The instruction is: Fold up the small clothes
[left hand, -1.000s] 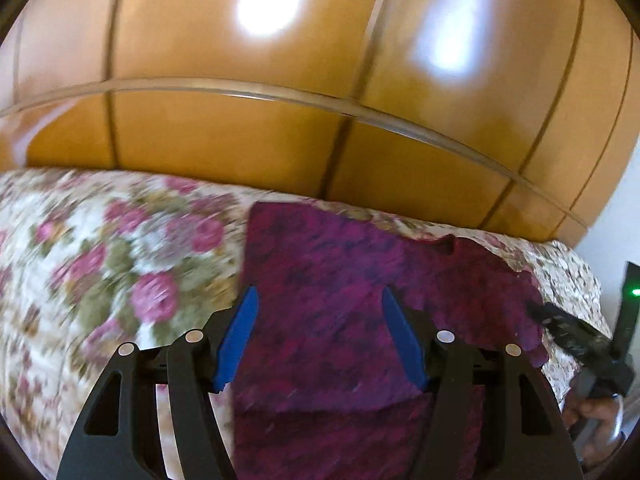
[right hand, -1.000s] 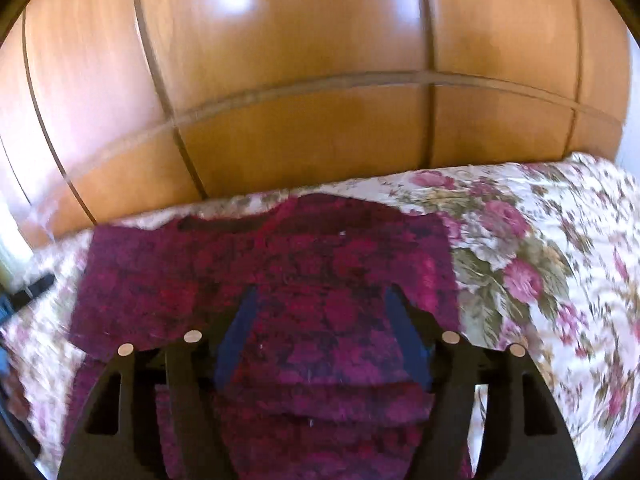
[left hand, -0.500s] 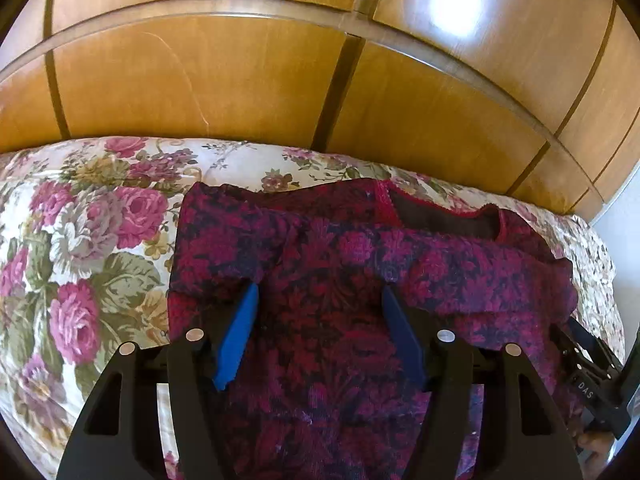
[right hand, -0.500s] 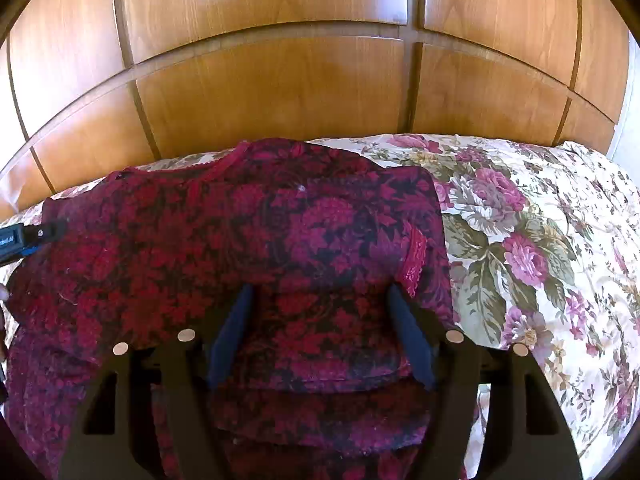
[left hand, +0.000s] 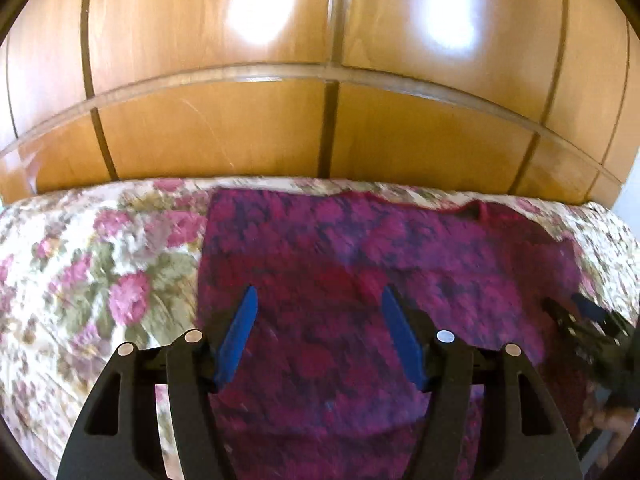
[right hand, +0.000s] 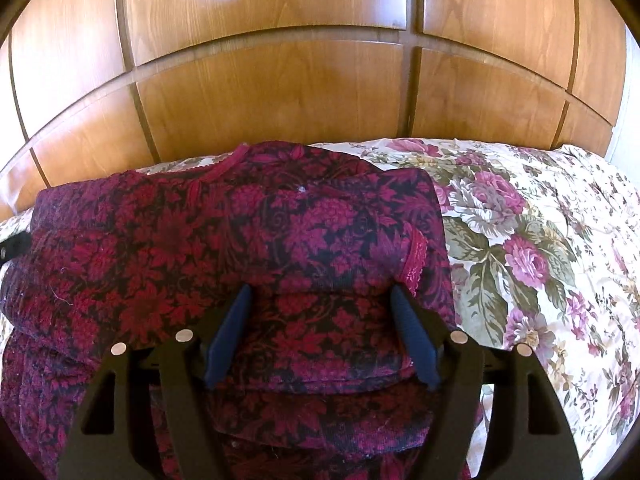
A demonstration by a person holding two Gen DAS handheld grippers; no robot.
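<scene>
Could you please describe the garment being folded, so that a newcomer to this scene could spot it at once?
Start at the wooden wardrobe, then drop to the bed's floral bedspread in front of it. On its left part lies the garment, folded over itself, between the open right gripper. Its dark crimson-and-black flower print and pink lace trim stand out from the pale bedspread.

A blurred magenta-patterned garment [left hand: 360, 280] lies spread on the floral bedspread [left hand: 88, 272], below the wooden panelling [left hand: 280, 120]. The left gripper [left hand: 316, 312] hangs over the garment, blue pads [left hand: 240, 332] apart; the right gripper [left hand: 576, 320] sits at the garment's right edge
</scene>
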